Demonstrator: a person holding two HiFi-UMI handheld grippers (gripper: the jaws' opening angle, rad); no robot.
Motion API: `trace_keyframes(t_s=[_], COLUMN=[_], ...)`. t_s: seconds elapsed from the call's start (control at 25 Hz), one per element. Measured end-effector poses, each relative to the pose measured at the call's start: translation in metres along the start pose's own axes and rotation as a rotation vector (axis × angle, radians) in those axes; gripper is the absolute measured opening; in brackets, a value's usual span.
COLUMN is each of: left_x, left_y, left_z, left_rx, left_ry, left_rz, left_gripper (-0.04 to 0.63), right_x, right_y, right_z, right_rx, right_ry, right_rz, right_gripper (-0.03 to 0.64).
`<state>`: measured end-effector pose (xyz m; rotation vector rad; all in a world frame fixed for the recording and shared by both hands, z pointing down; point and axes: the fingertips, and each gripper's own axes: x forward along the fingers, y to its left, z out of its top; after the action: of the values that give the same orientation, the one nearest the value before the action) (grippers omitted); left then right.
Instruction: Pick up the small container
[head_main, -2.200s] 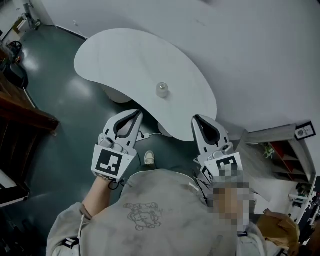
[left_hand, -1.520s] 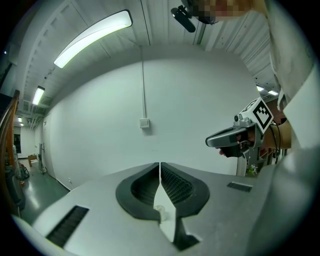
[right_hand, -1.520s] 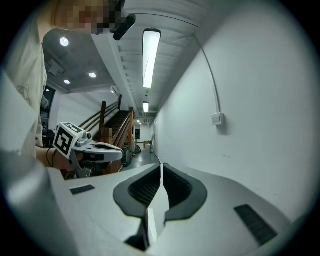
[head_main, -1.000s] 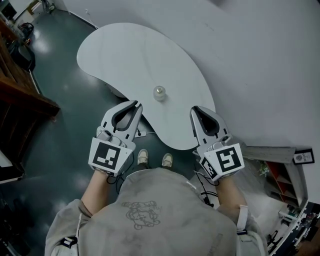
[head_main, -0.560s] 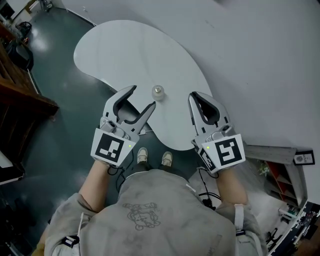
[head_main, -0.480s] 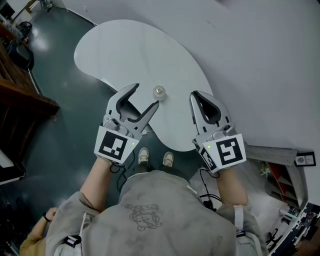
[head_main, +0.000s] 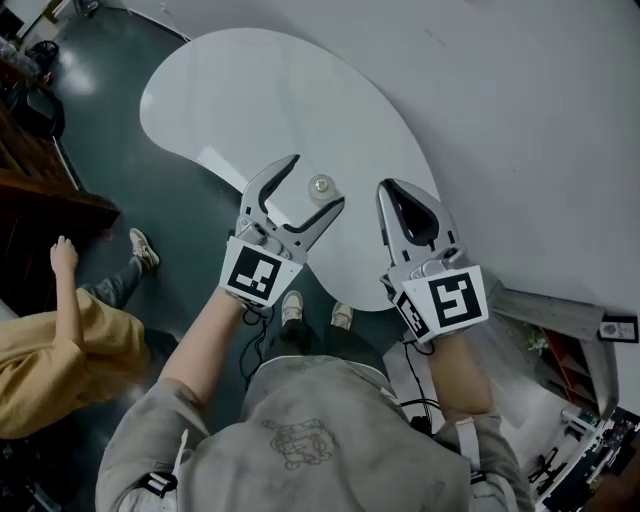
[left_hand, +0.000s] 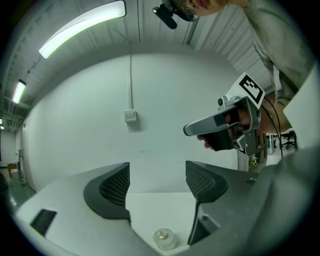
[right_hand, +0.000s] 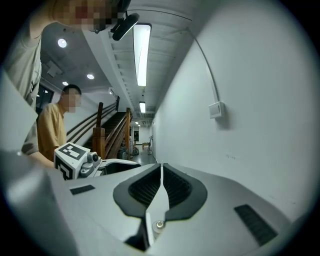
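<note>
The small container (head_main: 322, 186), clear with a metal cap, stands upright near the front edge of the white kidney-shaped table (head_main: 250, 90). My left gripper (head_main: 315, 183) reaches over that edge, its jaws wide and still opening, one on each side of the container without touching it. In the left gripper view the container (left_hand: 164, 238) sits low between the two dark pads (left_hand: 112, 190), close to the gripper (left_hand: 157, 187) body. My right gripper (head_main: 392, 188) is shut and empty, hovering over the table's right end beside the container. Its pads (right_hand: 150, 187) meet along a thin line.
A person in a yellow top (head_main: 60, 340) stands on the dark floor at the left, near a wooden stair rail (head_main: 40, 200). A white wall (head_main: 520, 120) runs close behind the table. A low shelf (head_main: 590, 420) stands at the lower right.
The left gripper went from shut to wide open and moved forward over the table edge until its jaws straddled the container. The person in yellow came into view. The right gripper barely moved.
</note>
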<state>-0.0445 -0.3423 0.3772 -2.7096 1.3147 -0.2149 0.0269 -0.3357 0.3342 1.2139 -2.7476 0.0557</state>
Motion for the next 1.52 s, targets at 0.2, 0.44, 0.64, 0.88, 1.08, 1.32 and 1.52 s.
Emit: trace_keyframes(t_s=[0.2,0.44,0.64,0.88,1.08,1.32,1.52], left_x=[0.031,0.054,0.069,0.085,0.096,0.105,0.111], left_y=[0.002,0.001,-0.002,-0.01,-0.011,-0.018,-0.021], left_z=[-0.05,-0.117,-0.163,-0.217,-0.254,-0.285,-0.295], left_rx=[0.005,-0.007,-0.039,-0.069,-0.076,-0.096,-0.145], left_ry=[0.064,0.157,0.208,0.267,0.316,0.344,0.325], left_rz=[-0.036,-0.076,-0.099,-0.121,-0.13,-0.154,-0.129], left_gripper=[0.336,0.343,0.344,0.344,0.345,0.347,0.345], right_x=[0.019,0.04,0.054,0.065,0.07,0.071,0.072], right_y=[-0.012,-0.021,-0.023,-0.021,-0.022,-0.025,-0.027], right_z=[-0.029,-0.069,-0.1,-0.137,-0.161,-0.19,-0.21], right_rx=[0.005,0.026,0.038,0.055,0.07,0.088,0.101], right_ry=[0.043,0.091,0.116,0.152,0.172,0.192,0.209], right_rz=[-0.002,-0.007,-0.004,0.001,-0.007,-0.024,-0.027], right_gripper=[0.035,0.035,0.035,0.035,0.035,0.035,0.035])
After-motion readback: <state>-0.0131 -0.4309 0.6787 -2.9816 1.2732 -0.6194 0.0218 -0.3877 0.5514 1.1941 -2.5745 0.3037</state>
